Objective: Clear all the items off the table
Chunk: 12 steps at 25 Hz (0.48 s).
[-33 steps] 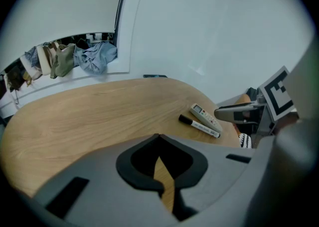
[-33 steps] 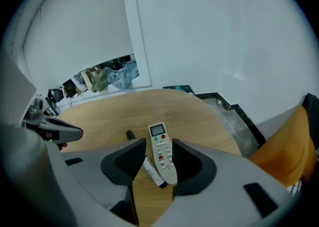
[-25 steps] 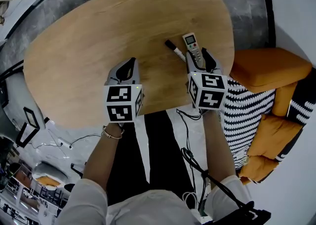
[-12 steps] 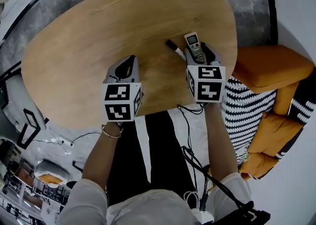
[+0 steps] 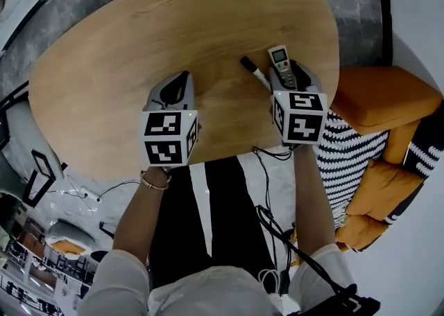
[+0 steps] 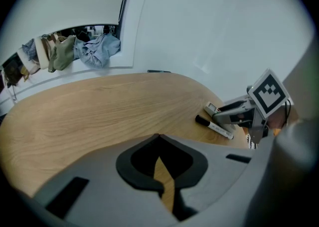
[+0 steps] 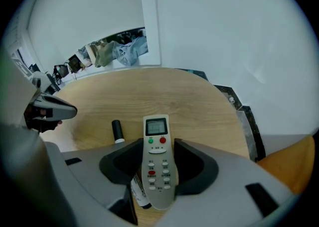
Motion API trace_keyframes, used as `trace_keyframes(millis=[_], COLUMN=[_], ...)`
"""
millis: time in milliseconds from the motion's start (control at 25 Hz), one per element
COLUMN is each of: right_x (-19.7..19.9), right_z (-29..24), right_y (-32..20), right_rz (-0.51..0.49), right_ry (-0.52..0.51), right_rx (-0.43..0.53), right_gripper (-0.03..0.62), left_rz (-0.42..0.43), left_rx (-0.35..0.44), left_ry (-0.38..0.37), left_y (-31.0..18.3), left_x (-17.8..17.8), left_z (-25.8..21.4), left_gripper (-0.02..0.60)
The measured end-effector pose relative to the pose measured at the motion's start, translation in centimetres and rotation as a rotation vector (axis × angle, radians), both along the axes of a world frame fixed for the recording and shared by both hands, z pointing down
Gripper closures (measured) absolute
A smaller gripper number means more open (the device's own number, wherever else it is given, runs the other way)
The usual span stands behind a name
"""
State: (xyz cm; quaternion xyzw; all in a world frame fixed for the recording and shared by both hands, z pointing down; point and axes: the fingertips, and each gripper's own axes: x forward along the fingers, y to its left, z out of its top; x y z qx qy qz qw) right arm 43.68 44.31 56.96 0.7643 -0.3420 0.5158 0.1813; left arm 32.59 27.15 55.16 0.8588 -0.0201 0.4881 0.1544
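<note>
The right gripper's (image 7: 158, 144) spread jaws, straddling the remote (image 5: 281, 64), have just begun closing, so pickup looks imminent; the left gripper's (image 6: 159, 144) jaws are pressed together, empty.

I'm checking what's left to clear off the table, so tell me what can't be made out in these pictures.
- Head view: remote, lower end under the right gripper, whose fingers have just been closing around it.
- Right gripper view: marker, middle behind a finger.
- Left gripper view: table, near edge behind the shut left gripper.
- Button print on the remote: too small everywhere.
</note>
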Motion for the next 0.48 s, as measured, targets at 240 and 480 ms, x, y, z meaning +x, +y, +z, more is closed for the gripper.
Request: trace_keyframes(millis=[240,480], right_x=[0.4,-0.4], right_z=[-1.3,-3.1], right_y=[-0.6,-2.7], right_rz=[-0.003,-0.036], right_ry=[0.036,0.063], right_rx=[0.0,0.009], right_gripper=[0.388,0.387], left_rz=[-0.025,-0.071], left_rx=[-0.005,-0.008], left_ry=[0.005,0.02], left_y=[-1.0,-2.4], left_x=[-0.6,-2.0], left_z=[-0.3,-1.5], left_gripper=[0.574,0.574])
